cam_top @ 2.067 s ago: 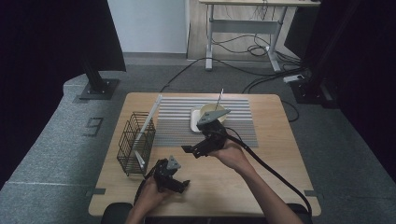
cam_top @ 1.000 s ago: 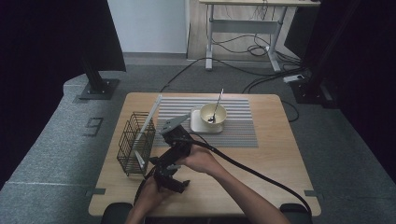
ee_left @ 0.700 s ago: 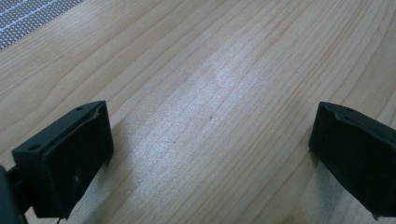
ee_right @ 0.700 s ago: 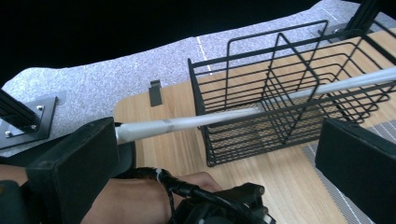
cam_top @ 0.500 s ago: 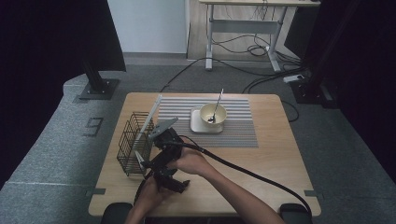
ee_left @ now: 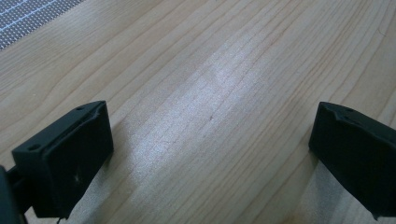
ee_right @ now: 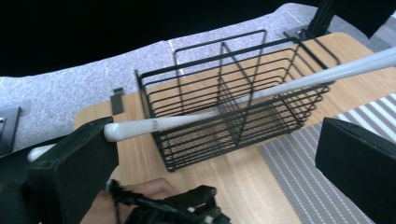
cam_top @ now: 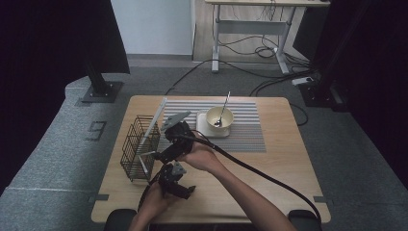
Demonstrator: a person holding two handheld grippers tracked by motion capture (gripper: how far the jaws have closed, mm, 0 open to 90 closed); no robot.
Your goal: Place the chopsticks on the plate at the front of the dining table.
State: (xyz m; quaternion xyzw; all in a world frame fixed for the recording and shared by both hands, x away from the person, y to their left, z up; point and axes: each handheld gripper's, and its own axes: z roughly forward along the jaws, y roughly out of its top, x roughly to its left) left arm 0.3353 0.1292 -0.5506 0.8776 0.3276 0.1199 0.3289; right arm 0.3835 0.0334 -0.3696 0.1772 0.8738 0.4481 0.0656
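Wire basket point(cam_top: 140, 148) on wooden table point(cam_top: 279, 163); grey floor point(cam_top: 62, 144), probably carpet.

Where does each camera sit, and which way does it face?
High view: above the person's side, facing forward and down on the table; forearms, left gripper and right gripper show.
Left gripper view: on the left gripper, facing bare wood close up; its open fingers show.
Right gripper view: on the right gripper, facing the wire basket and white stick; its open fingers show.
Shared: high and right gripper views both show the basket, stick and striped mat.
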